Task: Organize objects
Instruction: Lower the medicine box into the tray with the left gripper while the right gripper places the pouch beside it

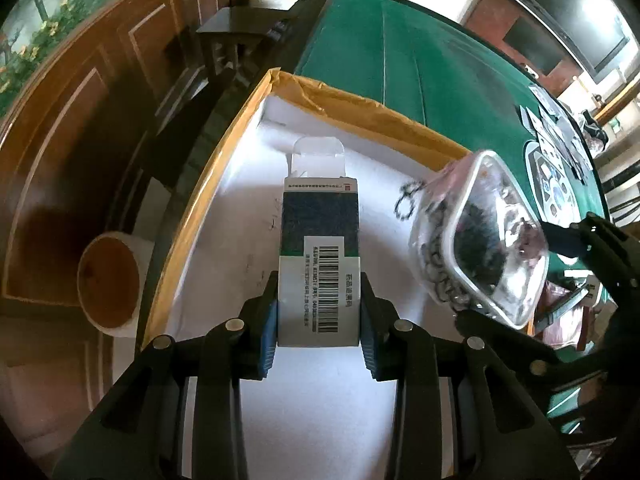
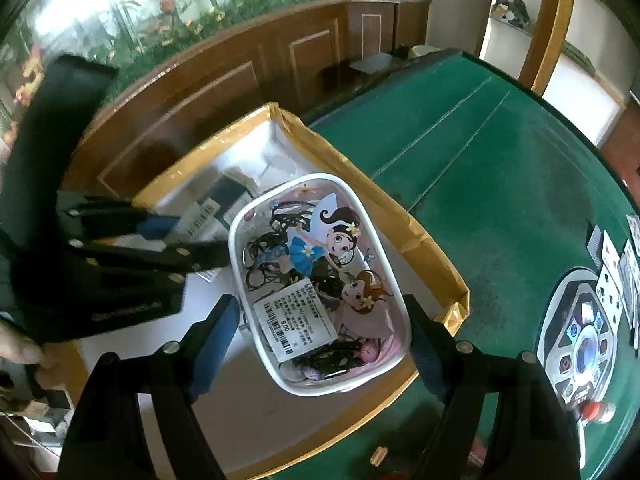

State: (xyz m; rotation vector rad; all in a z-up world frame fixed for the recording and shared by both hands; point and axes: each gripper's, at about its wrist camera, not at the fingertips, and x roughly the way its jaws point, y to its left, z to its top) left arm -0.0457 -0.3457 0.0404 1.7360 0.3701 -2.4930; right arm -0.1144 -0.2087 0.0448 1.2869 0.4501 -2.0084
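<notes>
My left gripper is shut on a white and dark green medicine box with a barcode label, held over the white floor of an open cardboard box. My right gripper is shut on a clear cartoon pouch full of black hair ties, held above the same cardboard box near its right wall. The pouch shows at the right of the left wrist view. The left gripper and medicine box show blurred at the left of the right wrist view.
The cardboard box sits on a green felt table. Playing cards and a control panel lie at the table's right. A wooden bucket stands on the floor left of the table. Wood panelling runs behind.
</notes>
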